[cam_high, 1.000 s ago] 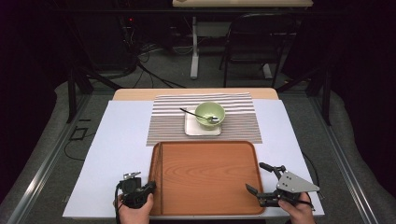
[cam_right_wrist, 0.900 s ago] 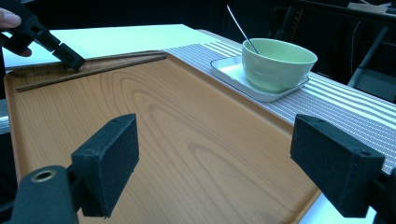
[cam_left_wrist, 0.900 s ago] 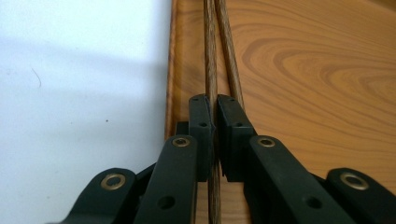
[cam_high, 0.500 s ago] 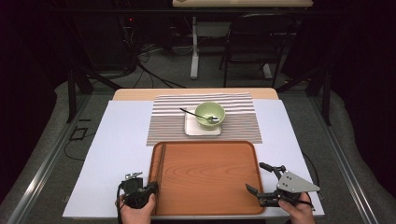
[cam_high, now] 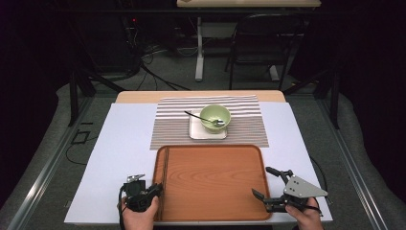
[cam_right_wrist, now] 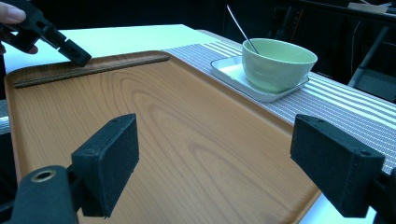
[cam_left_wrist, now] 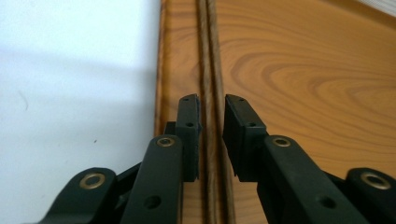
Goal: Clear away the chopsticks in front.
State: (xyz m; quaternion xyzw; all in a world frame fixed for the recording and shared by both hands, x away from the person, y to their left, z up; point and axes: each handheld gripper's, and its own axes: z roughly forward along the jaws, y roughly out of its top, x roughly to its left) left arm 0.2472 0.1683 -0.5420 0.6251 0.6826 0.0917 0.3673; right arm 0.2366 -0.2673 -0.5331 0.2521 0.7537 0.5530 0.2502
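Your left gripper (cam_left_wrist: 211,135) has just been opening around the chopsticks (cam_left_wrist: 209,56) laid on the tray (cam_high: 215,177), likely releasing them, while your right gripper (cam_right_wrist: 224,172) stands wide open, empty.

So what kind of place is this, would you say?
Probably a lab set up as a dining spot: a tray, a green bowl on a striped placemat, with cables on the dark floor behind.

The wooden tray (cam_high: 210,184) was viewed from high above; it was also seen close, along the left edge and low from the right.
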